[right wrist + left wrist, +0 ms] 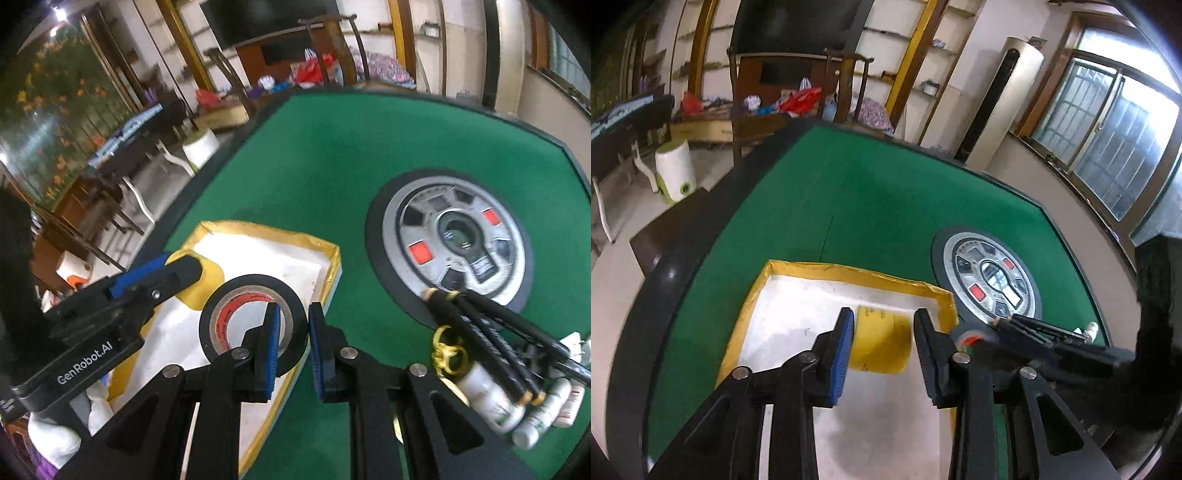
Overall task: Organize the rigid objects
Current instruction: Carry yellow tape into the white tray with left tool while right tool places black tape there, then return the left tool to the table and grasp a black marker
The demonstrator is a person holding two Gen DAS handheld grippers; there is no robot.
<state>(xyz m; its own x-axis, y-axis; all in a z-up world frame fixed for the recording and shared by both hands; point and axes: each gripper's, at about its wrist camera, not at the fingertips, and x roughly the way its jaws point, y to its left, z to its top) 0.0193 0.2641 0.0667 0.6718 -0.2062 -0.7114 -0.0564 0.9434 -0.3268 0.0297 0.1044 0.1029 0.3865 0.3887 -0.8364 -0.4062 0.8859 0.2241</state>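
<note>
A shallow white tray with a yellow rim [798,266] [325,254] lies on the green table. A yellow tape roll [881,341] [207,284] rests in the tray between the fingers of my left gripper [884,332], whose jaws stand apart around it. My right gripper [292,325] is shut on the rim of a black tape roll [236,295], held above the tray's right edge; the roll also shows in the left wrist view [975,334]. The left gripper body appears in the right wrist view [122,295].
A round silver and black dial panel [986,278] [454,240] is set in the green table [879,199]. Black pens [491,332], white bottles [491,398] and a gold clip [447,350] lie at the right. Chairs and clutter stand beyond the table's far edge.
</note>
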